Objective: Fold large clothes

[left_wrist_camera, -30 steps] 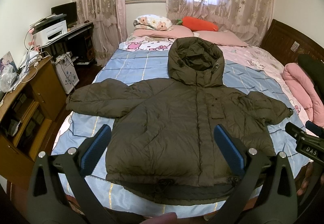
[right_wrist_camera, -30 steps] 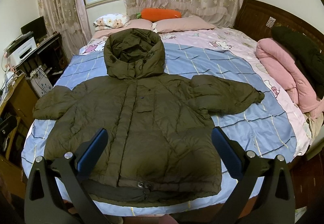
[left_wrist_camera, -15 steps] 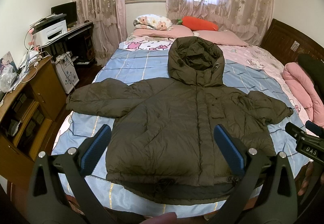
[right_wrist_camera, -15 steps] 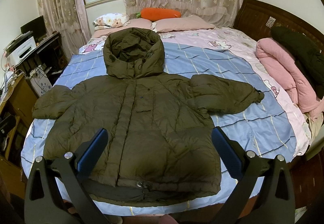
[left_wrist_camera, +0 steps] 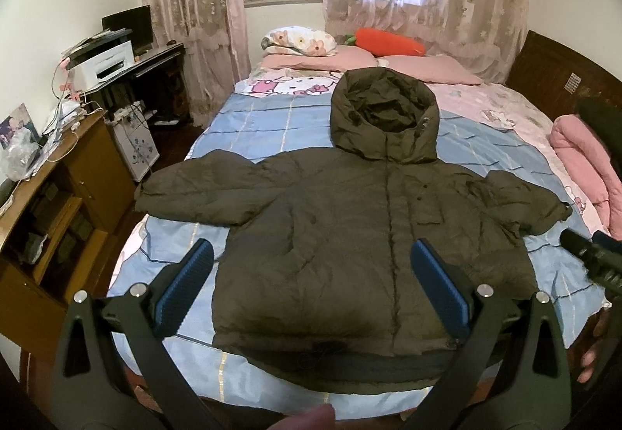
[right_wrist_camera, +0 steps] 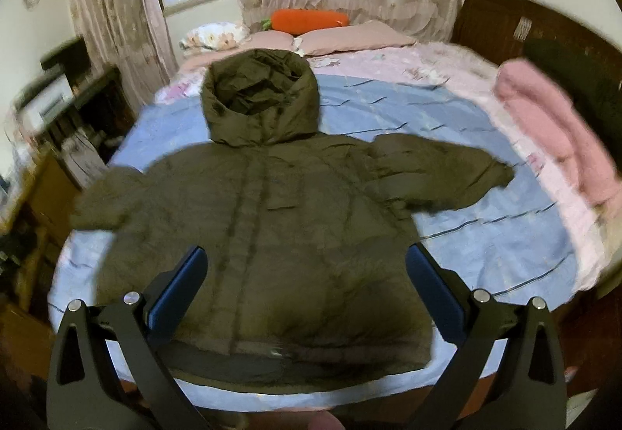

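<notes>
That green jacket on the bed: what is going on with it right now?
A person holds a gripper in each hand above the foot of the bed. The jacket lies flat, front up, hood towards the pillows, sleeves spread. The left gripper and right gripper are both open and touch nothing; no fold is made yet.

Olive hooded puffer jacket (left_wrist_camera: pixel 350 235) flat on bed, front up, sleeves spread.
</notes>
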### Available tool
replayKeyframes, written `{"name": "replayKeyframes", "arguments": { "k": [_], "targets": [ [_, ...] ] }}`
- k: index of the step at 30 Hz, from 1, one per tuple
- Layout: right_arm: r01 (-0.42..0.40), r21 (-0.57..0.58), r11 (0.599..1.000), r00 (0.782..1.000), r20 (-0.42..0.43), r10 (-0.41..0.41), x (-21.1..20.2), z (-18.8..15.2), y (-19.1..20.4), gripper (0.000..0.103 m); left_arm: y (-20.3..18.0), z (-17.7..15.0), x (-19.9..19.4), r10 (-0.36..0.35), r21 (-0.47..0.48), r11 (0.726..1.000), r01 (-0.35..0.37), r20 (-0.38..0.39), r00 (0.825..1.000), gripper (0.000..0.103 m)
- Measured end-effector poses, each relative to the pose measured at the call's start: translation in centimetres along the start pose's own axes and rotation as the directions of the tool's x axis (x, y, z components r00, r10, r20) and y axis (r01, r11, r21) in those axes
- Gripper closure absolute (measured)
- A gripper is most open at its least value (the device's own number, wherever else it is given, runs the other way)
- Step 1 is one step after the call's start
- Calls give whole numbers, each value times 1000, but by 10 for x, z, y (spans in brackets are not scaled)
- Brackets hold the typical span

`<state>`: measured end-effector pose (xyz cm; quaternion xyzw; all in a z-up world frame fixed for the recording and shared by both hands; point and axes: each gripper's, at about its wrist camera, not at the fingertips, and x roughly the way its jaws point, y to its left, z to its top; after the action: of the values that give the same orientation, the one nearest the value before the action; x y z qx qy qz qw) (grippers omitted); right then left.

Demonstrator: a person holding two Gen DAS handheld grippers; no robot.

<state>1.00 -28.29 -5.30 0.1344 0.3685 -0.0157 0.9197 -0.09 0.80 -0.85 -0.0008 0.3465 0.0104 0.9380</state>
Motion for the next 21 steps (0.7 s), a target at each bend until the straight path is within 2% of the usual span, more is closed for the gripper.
{"name": "replayKeyframes", "arguments": {
  "k": [1,4,6,7,8,9,11,12,15,17,21],
  "targets": [
    [-46,36,998,999,0,46,2,1,-6,1,4,1,2,-6,-16,1000,6,-7,1000,2],
    [-75,98,992,997,13,74,4,0,-16,1,15,3,6,-56,-56,997,56,0,998,2],
    [-83,111,990,996,39,80,0,0,-19,1,21,6,6,-191,-37,981,193,51,980,2],
    [-77,111,991,996,43,72,-1,0,-19,1,23,7,5,-214,-45,975,217,73,974,2],
    [-56,106,993,998,44,52,-1,1,-20,1,30,6,2,-206,-71,974,214,101,973,2],
    [-41,100,994,999,36,38,-1,2,-21,1,34,6,3,-190,-83,977,197,87,978,2],
    [-52,113,992,998,25,49,-1,8,-21,1,36,10,11,-165,-86,983,164,0,986,2],
    [-52,120,991,998,28,49,-3,9,-22,1,42,11,14,-152,-96,984,149,-20,988,2],
    [-38,101,994,998,57,32,-7,14,-22,1,46,19,9,-106,-87,990,107,11,994,2],
    [-56,87,995,997,59,51,-8,15,-20,1,51,23,3,-79,-92,992,85,67,995,2],
    [-80,89,993,993,88,73,-12,21,-21,1,46,27,1,-62,-46,997,67,102,993,2]
  ]
}}
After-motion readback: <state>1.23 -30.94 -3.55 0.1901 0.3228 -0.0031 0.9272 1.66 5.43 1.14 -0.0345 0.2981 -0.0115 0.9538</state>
